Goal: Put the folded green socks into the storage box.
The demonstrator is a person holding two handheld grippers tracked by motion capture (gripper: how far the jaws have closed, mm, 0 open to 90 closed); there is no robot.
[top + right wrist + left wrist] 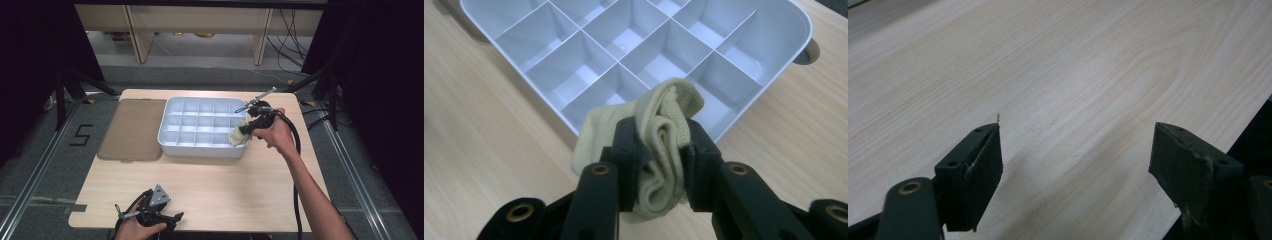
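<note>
Right gripper view: our right gripper (659, 150) clamps the folded sock (659, 135); next we lower it into a tray (774, 30) compartment. Left gripper (1075, 155) jaws stand wide, empty.

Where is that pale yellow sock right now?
The sock is pinched between the right gripper's jaws, hanging over the near right corner of the white divided tray, on the table's right half in the high view.

One tray (200, 145), one yellow cloth (664, 145), one brown mat (132, 130), two grippers.
</note>
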